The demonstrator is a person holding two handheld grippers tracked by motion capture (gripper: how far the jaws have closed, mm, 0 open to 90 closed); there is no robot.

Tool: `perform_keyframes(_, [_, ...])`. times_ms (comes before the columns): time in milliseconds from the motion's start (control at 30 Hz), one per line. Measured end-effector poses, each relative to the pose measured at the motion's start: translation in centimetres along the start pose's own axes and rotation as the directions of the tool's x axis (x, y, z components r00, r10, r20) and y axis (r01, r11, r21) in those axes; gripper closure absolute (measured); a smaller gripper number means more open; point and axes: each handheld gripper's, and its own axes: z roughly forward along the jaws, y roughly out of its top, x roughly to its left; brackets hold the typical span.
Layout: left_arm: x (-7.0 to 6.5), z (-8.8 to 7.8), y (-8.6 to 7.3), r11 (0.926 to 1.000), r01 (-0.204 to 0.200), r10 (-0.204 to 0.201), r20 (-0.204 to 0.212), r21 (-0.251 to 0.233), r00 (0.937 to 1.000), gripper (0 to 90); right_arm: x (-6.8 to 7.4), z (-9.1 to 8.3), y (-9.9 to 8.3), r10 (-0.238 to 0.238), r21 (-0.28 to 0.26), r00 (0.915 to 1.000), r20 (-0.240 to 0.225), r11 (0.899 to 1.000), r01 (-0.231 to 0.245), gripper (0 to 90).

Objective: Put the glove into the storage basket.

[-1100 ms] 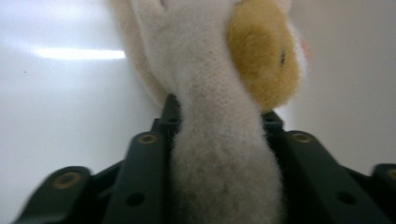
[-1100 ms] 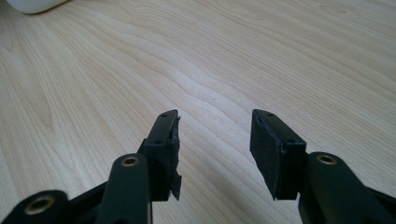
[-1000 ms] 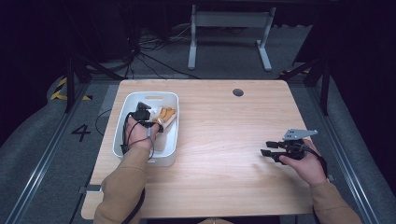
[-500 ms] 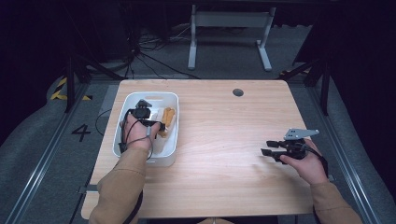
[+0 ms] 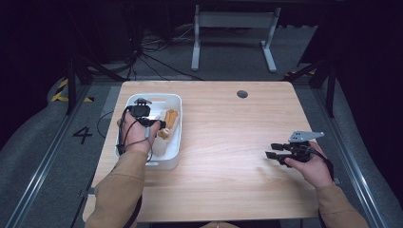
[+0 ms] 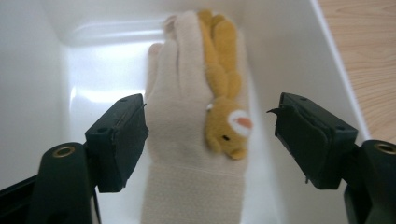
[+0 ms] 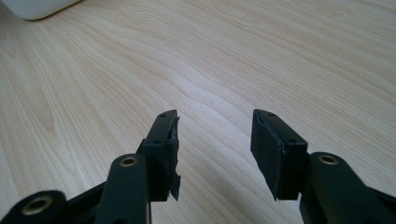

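In the white bin (image 5: 124,145) at the table's left lie a cream knit glove (image 6: 187,140) and, resting on its right side, a small yellow plush animal (image 6: 224,93); the left gripper (image 6: 210,135) hangs over them, its jaws having just been opening and now spread clear of the fabric. Both look light, soft and limp (they would fold and sag rather than slip), so I judge a pinch across the glove's middle safest. Far right, the right gripper (image 7: 215,140) hovers spread and empty over bare wooden table (image 7: 233,56).
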Motion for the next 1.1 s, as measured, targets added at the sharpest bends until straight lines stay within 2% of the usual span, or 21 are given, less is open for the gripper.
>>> perform_keyframes(200, [-1.3, -1.8, -0.1, 0.9969, -0.060, 0.062, 0.040, -0.051, 0.9973, 27.3, 0.0, 0.0, -0.1, 0.001, 0.002, 1.0000, 0.004, 1.000, -0.001, 52.3])
perform_keyframes(300, [-2.2, -2.9, -0.2, 0.9917, -0.102, 0.107, 0.061, -0.078, 0.9923, 27.7, 0.0, 0.0, -0.1, 0.002, 0.003, 1.0000, 0.005, 1.000, -0.002, 52.3])
perform_keyframes(400, [-3.1, -3.7, -0.4, 0.9836, -0.142, 0.152, 0.084, -0.111, 0.9849, 27.4, 0.0, 0.1, -0.1, 0.000, 0.007, 1.0000, 0.006, 1.000, 0.000, 52.3])
perform_keyframes(433, [-3.4, -4.0, -0.5, 0.9787, -0.165, 0.177, 0.089, -0.122, 0.9802, 27.0, 0.0, 0.1, -0.1, 0.000, 0.008, 1.0000, 0.004, 1.000, 0.000, 52.3])
perform_keyframes(467, [-3.8, -4.2, -0.6, 0.9768, -0.171, 0.184, 0.097, -0.129, 0.9781, 27.0, 0.0, 0.1, -0.1, 0.000, 0.008, 1.0000, 0.002, 1.000, 0.000, 52.3])
perform_keyframes(533, [-4.3, -4.5, -0.8, 0.9693, -0.200, 0.217, 0.114, -0.142, 0.9695, 27.0, 0.0, 0.1, -0.2, 0.001, 0.009, 1.0000, 0.003, 1.000, -0.001, 52.3])
perform_keyframes(567, [-4.7, -4.7, -0.9, 0.9682, -0.201, 0.220, 0.126, -0.149, 0.9673, 27.0, 0.0, 0.1, -0.2, 0.000, 0.009, 1.0000, 0.003, 1.000, 0.000, 52.3])
perform_keyframes(700, [-5.9, -5.2, -1.3, 0.9514, -0.258, 0.286, 0.172, -0.169, 0.9428, 27.1, 0.0, 0.0, -0.2, -0.002, 0.010, 1.0000, 0.007, 1.000, 0.002, 52.3])
perform_keyframes(767, [-6.4, -5.3, -1.5, 0.9464, -0.272, 0.303, 0.185, -0.174, 0.9349, 27.2, 0.0, 0.0, -0.3, 0.002, 0.011, 1.0000, 0.005, 1.000, -0.002, 52.3])
perform_keyframes(833, [-6.9, -5.4, -1.8, 0.9423, -0.285, 0.316, 0.181, -0.175, 0.9314, 27.5, 0.0, 0.0, -0.4, 0.000, 0.012, 1.0000, 0.005, 1.000, 0.000, 52.3])
perform_keyframes(867, [-7.1, -5.4, -1.9, 0.9367, -0.305, 0.335, 0.184, -0.173, 0.9242, 27.4, 0.1, 0.0, -0.4, 0.001, 0.015, 1.0000, 0.007, 1.000, -0.001, 52.3])
perform_keyframes(1000, [-8.1, -5.3, -2.6, 0.9250, -0.337, 0.371, 0.230, -0.175, 0.8995, 27.3, 0.1, -0.1, -0.5, -0.001, 0.019, 1.0000, 0.005, 1.000, 0.001, 52.2])
perform_keyframes(1067, [-8.6, -5.3, -3.1, 0.9201, -0.344, 0.383, 0.243, -0.187, 0.8913, 27.1, 0.1, 0.0, -0.5, -0.001, 0.019, 1.0000, 0.004, 1.000, 0.001, 52.2])
perform_keyframes(1100, [-8.6, -5.3, -3.1, 0.9201, -0.344, 0.383, 0.243, -0.187, 0.8913, 27.1, 0.1, 0.0, -0.5, -0.003, 0.020, 1.0000, 0.003, 1.000, 0.003, 52.1])
